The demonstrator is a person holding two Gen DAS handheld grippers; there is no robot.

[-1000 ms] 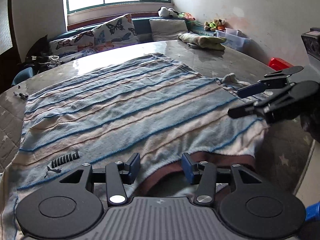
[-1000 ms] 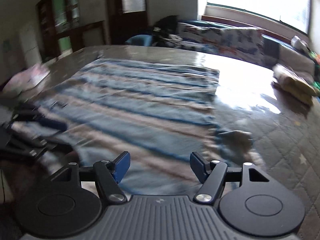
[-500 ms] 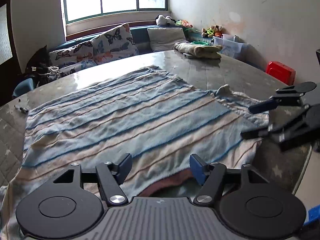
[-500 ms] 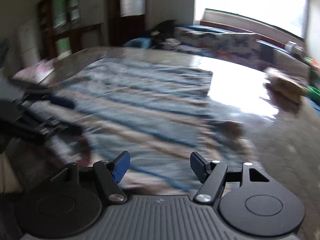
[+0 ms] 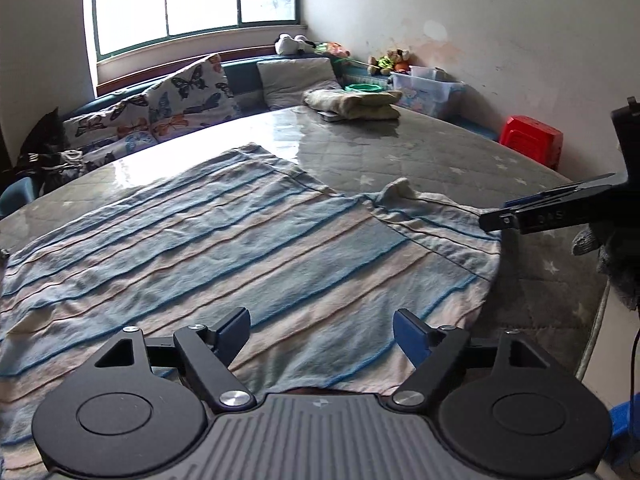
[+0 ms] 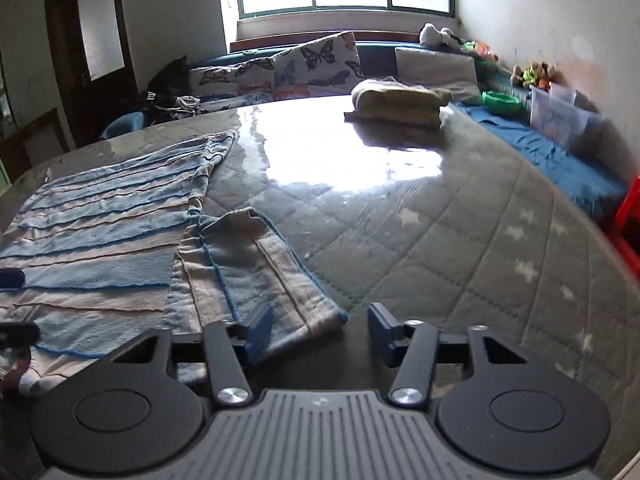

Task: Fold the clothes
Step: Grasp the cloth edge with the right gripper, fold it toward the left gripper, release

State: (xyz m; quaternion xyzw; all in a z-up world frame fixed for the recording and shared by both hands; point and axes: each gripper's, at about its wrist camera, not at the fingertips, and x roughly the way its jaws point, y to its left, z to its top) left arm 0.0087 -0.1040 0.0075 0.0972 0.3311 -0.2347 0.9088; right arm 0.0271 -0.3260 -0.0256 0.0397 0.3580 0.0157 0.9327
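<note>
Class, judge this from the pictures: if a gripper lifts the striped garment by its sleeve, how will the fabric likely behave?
The striped garment probably droops limply: it lies flat with soft ripples, and its sleeve already curls at the end. It looks thin, so likely light. The table has a glossy sheen, so the cloth may slide and drag rather than stay put.

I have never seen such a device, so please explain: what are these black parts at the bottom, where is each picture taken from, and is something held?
There is no robot. A person holds one pair of tongs in each hand, with a camera on each looking forward along the fingers. The left tongs and right tongs are both open and hold nothing. A striped garment lies flat on the quilted table; its sleeve is just ahead of the right tongs. A folded cloth pile sits at the far edge.
</note>
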